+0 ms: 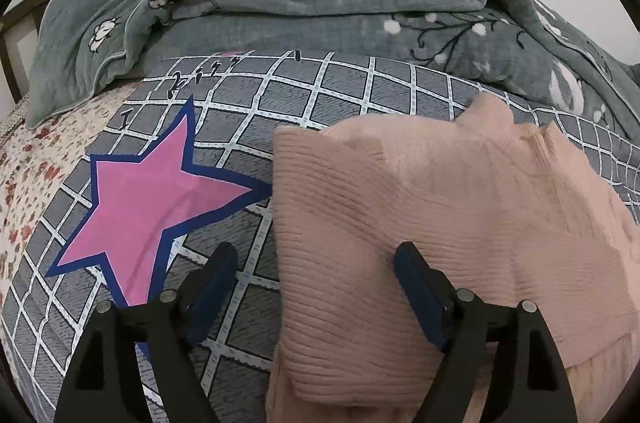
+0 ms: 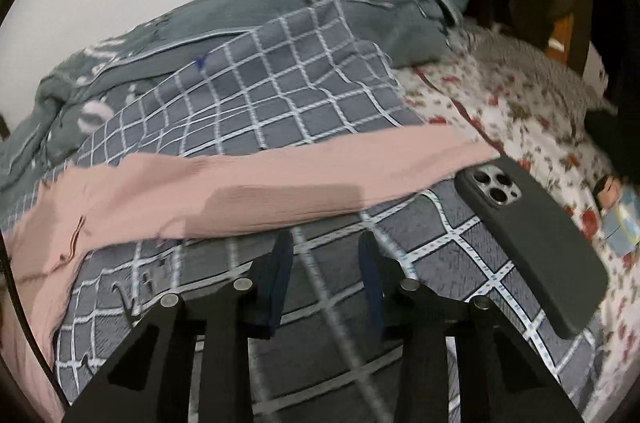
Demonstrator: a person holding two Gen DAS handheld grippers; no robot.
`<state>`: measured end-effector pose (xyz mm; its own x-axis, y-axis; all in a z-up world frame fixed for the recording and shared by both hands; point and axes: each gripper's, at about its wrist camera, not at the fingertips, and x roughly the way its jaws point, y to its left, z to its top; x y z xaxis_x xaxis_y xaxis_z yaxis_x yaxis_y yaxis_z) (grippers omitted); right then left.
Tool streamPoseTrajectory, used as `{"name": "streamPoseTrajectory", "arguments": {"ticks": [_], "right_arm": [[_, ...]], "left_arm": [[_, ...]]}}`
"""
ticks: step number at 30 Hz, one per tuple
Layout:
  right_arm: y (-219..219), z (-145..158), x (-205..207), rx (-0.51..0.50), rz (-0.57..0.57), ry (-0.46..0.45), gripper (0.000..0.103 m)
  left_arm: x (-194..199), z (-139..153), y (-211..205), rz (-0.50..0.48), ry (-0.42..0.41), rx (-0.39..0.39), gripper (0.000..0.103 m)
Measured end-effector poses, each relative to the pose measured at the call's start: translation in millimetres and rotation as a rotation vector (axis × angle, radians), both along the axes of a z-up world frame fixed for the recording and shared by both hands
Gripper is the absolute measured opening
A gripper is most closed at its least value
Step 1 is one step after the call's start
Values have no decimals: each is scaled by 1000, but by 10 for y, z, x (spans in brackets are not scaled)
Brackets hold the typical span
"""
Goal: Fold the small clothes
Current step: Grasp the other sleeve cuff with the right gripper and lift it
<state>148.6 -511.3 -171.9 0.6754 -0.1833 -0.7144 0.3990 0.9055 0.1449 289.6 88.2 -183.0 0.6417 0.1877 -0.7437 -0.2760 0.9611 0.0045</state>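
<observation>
- The pink ribbed garment lies on the grey checked cloth spread over the bed; in the left wrist view its lower right part runs out of the picture, and its bottom edge is hidden behind the left gripper.
- The left gripper's jaws stand wide apart: the right finger lies over the garment's folded panel, the left one over bare checked cloth, with the garment's straight left edge between them. Nothing is clamped.
- The right wrist view is motion-blurred. A long pink sleeve stretches across it, its end touching or just reaching the black phone; which one, the blur does not settle.
- The right gripper has its jaws partly apart, only checked cloth showing between them, just short of the sleeve's near edge.
- Open checked cloth with a pink star lies left of the garment.
- The rumpled grey-green quilt bounds the far side; floral sheet borders the right.
</observation>
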Motion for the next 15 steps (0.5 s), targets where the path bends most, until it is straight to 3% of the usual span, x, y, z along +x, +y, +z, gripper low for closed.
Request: {"name": "streamPoseTrajectory", "arguments": {"ticks": [15], "right_arm": [[-417,-121,288,141,-96,-4,37]], "left_arm": [[29,-8,-7,0,5,11,82]]}}
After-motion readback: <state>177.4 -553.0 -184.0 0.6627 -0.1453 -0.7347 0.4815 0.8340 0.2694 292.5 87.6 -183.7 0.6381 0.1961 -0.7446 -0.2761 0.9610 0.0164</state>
